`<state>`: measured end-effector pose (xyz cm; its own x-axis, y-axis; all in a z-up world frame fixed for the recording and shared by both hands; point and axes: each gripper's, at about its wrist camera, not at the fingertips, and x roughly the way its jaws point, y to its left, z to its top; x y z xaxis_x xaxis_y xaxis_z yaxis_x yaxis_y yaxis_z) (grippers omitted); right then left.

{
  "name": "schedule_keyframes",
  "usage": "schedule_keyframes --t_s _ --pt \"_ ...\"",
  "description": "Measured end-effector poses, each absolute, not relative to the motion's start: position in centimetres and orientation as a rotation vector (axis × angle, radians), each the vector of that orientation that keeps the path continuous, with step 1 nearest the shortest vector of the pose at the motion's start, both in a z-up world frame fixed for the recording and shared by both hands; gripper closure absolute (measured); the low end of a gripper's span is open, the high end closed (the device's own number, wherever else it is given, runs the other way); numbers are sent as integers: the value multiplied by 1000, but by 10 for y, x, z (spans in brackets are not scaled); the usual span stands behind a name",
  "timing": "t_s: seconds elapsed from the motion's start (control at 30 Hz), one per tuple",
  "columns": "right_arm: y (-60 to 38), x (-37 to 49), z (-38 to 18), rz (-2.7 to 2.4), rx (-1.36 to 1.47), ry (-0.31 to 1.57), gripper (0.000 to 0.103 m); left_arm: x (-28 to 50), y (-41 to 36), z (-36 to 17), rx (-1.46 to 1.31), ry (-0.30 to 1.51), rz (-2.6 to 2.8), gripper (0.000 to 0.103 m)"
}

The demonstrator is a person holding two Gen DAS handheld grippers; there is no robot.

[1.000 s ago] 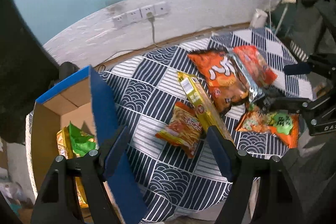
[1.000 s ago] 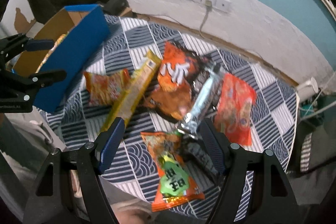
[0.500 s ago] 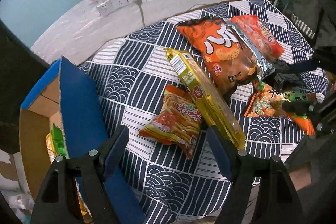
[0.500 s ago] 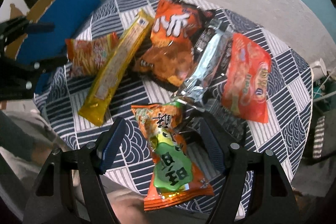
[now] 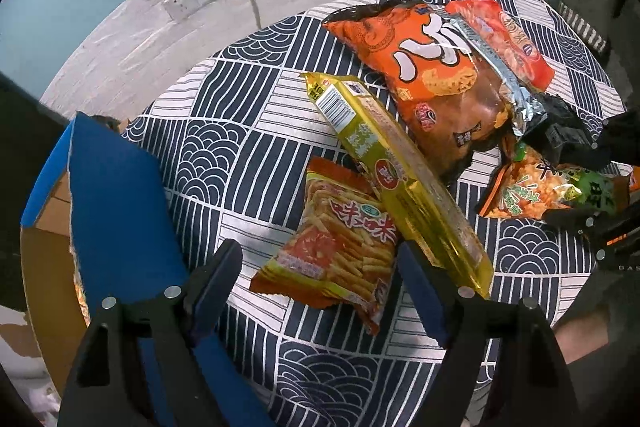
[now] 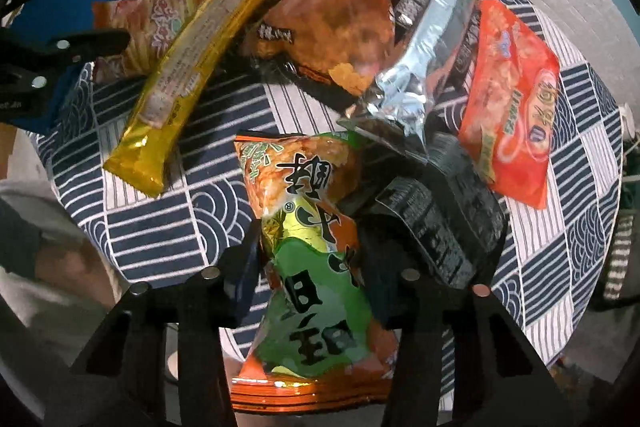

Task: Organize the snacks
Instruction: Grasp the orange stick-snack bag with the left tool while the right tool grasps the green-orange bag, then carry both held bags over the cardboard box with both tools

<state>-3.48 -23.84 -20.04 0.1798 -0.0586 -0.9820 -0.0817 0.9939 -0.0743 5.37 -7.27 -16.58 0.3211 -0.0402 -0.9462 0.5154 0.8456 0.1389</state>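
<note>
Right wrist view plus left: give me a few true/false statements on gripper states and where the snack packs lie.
1. The right gripper straddles the orange-and-green crinkly snack bag. True; whether its fingers already press the bag is unclear.
2. The left gripper is shut on the small orange fries packet. False: its jaws stand wide apart, with the packet between them.
3. The long yellow foil cracker pack overlaps one edge of the fries packet. True.
4. The silver foil pouch lies inside the blue cardboard box. False: it lies on the patterned tablecloth, among the other bags.
</note>
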Motion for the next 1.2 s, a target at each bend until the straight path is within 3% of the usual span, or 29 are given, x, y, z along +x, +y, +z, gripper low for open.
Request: schedule_keyframes --t_s 0.3,0.77,0.93,1.03,1.2 --pt "-246 -21 -179 12 -29 1289 62 54 -80 -175 483 1229 -452 21" --pt "-243 -2 -196 21 -5 1303 62 52 -98 -207 634 1230 -443 18" --pt "-241 -5 -189 22 -4 1282 62 56 -91 -210 593 1256 -456 47" --pt "-240 -14 -182 24 3 1274 62 53 -91 -205 609 1240 -445 55" --pt "-239 -26 -167 29 0 1260 62 43 -89 -197 620 1222 -432 59"
